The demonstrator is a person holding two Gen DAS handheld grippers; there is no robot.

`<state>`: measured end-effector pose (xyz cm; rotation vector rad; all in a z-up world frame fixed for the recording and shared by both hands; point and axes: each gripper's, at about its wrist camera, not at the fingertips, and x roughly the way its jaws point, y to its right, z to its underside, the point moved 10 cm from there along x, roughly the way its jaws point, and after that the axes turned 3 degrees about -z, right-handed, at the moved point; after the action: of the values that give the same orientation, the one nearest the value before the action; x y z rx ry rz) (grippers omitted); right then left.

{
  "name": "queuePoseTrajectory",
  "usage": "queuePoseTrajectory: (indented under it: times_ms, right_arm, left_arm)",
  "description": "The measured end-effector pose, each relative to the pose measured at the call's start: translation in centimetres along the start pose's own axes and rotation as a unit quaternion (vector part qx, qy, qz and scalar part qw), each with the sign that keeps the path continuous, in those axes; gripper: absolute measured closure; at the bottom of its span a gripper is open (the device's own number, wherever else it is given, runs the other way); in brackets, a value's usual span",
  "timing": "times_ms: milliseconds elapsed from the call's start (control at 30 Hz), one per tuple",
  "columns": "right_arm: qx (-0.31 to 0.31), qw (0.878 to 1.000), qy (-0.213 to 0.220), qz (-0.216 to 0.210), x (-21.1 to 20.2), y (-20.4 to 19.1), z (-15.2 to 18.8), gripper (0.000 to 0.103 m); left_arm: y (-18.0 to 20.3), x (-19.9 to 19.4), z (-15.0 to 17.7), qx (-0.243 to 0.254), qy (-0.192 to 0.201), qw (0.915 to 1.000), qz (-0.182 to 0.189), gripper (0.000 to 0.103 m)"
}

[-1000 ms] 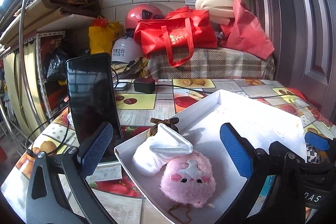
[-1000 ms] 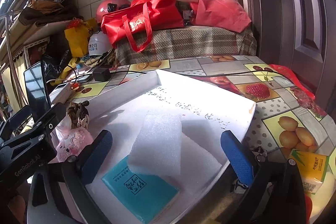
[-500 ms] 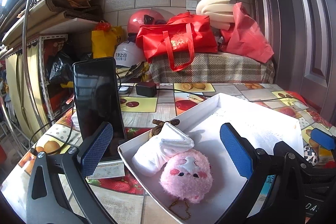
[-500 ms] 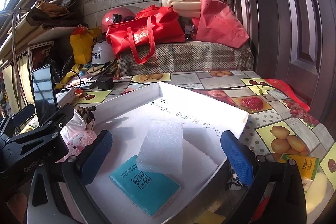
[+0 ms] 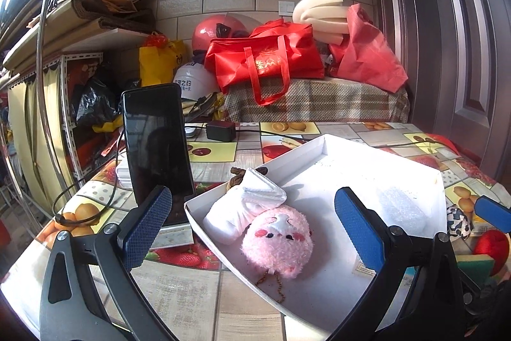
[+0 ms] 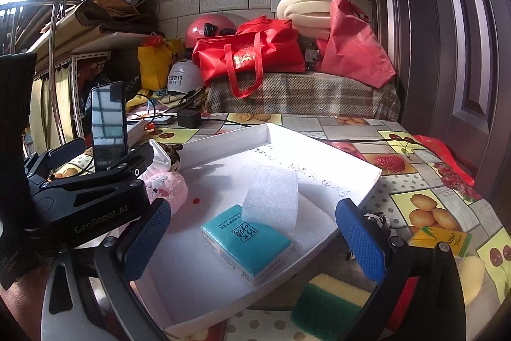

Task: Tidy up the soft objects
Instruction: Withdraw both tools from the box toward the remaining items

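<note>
Sorting partly done: pink plush (image 5: 277, 245), white cloth (image 5: 246, 208), foam sheet (image 6: 271, 197), tissue pack (image 6: 247, 240) lie in white tray (image 6: 223, 141), between wide-spread fingers of left gripper (image 5: 252, 232) and right gripper (image 6: 254, 240), nothing gripped. Sponge (image 6: 329, 302), beneath right gripper's right finger, judged left outside tray.

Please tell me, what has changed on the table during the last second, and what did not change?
Both tongs, left and right, drew back from the white tray and rose slightly; more table and a green-yellow sponge came into view. Nothing was gripped or released. The pink plush, white cloth, teal packet and foam sheet stayed in place.
</note>
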<state>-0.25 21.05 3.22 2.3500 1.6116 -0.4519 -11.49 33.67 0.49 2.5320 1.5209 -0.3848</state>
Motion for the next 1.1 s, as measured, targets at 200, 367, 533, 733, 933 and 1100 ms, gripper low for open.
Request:
queuePoseTrajectory:
  times_ms: [200, 367, 533, 733, 933, 1100]
  right_arm:
    - [-0.01, 1.0, -0.007, -0.024, -2.3, 0.2, 1.2, 0.0]
    - [0.0, 1.0, 0.001, -0.026, -4.8, 2.9, 2.0, 0.0]
    - [0.011, 1.0, 0.012, 0.025, -7.6, 9.0, 2.7, 0.0]
    - [0.065, 0.993, -0.026, 0.094, -9.1, 18.6, 4.6, 0.0]
    - [0.077, 0.986, -0.132, 0.07, -7.2, 22.6, 7.9, 0.0]
    - [0.059, 0.978, -0.196, 0.028, -5.5, 21.5, 9.9, 0.0]
  left_arm:
    - [0.6, -1.9, 0.6, 0.002, -0.002, 0.9998, 0.019, 0.0]
    - [2.6, -4.4, 1.3, 0.022, 0.003, 0.9985, 0.049, 0.0]
    - [6.2, -6.7, 2.0, 0.048, 0.001, 0.9937, 0.101, 0.0]
    - [12.8, -9.8, 4.0, 0.097, -0.028, 0.9738, 0.204, 0.0]
    - [19.9, -11.8, 8.2, 0.179, -0.124, 0.9271, 0.305, 0.0]
    - [21.5, -11.3, 10.0, 0.195, -0.174, 0.9124, 0.315, 0.001]
